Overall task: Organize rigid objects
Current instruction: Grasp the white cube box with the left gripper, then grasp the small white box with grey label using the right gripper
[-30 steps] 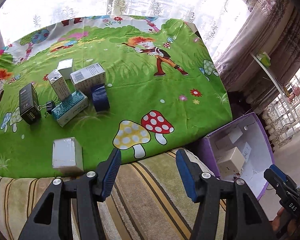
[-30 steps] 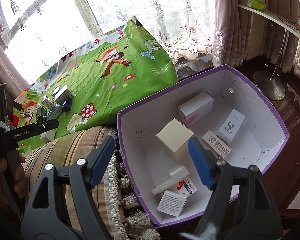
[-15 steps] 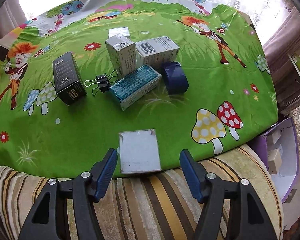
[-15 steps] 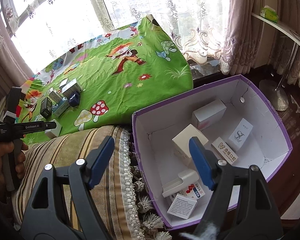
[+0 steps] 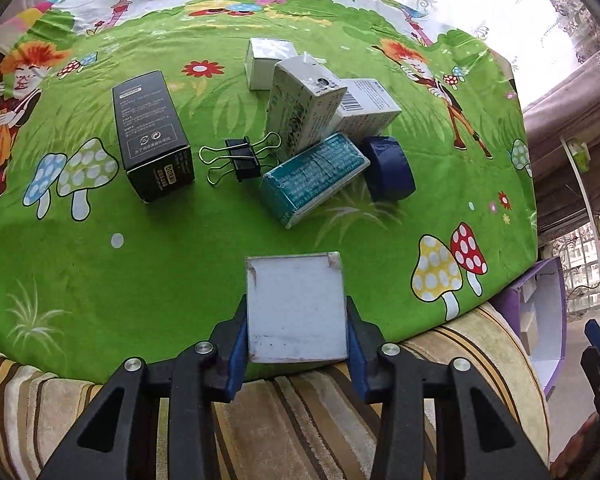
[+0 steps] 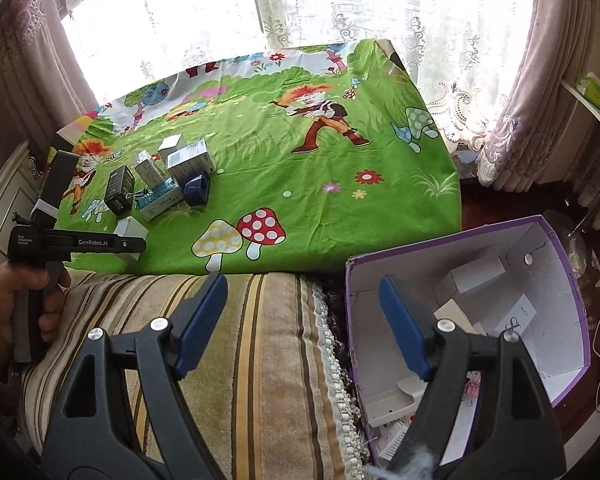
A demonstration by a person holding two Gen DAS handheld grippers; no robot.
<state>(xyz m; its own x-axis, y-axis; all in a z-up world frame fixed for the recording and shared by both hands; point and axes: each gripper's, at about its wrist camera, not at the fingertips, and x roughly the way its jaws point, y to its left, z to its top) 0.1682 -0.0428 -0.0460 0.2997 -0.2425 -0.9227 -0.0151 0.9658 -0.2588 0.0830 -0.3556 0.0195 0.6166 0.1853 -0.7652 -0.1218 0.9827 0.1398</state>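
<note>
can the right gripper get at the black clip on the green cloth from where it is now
Probably not yet. The right gripper hangs open over the striped cushion, well short of the clip, which sits wedged between the black box and teal box.

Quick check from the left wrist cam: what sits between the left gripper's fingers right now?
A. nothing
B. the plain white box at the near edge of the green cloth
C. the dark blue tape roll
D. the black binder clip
B: the plain white box sits between the blue pads of the left gripper, whose jaws are closing on its sides; the binder clip and the tape roll lie farther back on the cloth.
</note>
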